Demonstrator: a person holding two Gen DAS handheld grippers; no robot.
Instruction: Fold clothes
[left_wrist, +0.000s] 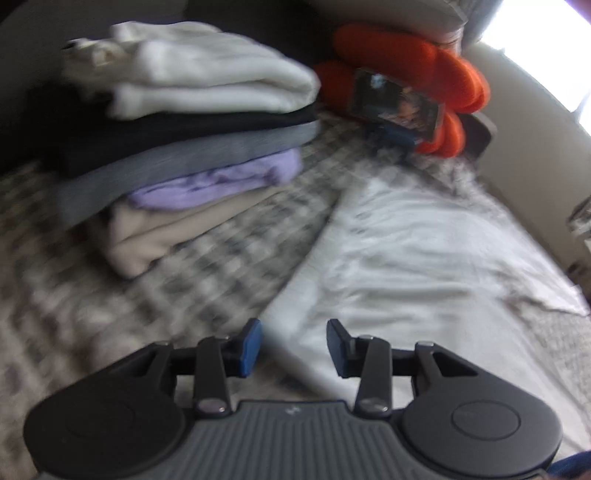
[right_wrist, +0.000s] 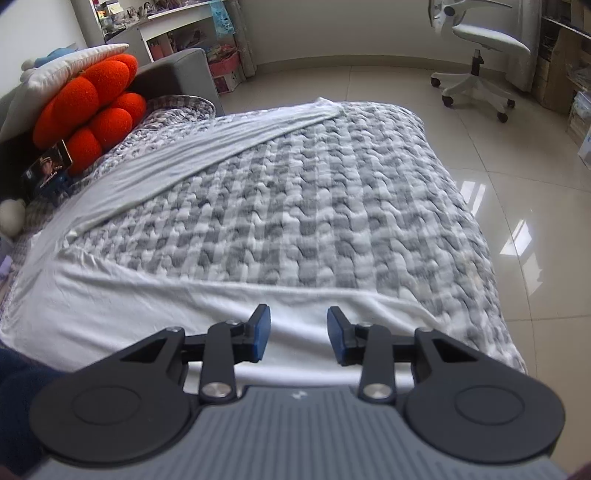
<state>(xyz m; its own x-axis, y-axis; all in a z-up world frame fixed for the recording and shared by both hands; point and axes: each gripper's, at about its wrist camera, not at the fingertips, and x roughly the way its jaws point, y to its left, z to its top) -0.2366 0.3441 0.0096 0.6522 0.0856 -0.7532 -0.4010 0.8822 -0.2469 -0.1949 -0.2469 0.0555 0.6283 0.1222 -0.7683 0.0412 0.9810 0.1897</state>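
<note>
A white garment (right_wrist: 147, 295) lies spread flat on the grey checked blanket (right_wrist: 314, 206), with one long sleeve (right_wrist: 207, 162) running diagonally toward the far edge. My right gripper (right_wrist: 298, 338) hovers open over its near part, nothing between the fingers. The left wrist view is blurred; it shows the same white garment (left_wrist: 406, 251) on the right and my left gripper (left_wrist: 294, 347) open above its left edge. A stack of folded clothes (left_wrist: 192, 133), white, black, grey, lilac and beige, stands at the upper left.
An orange flower-shaped cushion (right_wrist: 92, 110) and a phone on a stand (right_wrist: 50, 166) sit at the head of the bed. A white pillow (right_wrist: 55, 77) leans behind them. Beyond the bed are a glossy tiled floor (right_wrist: 517, 221), a white office chair (right_wrist: 480, 55) and shelves.
</note>
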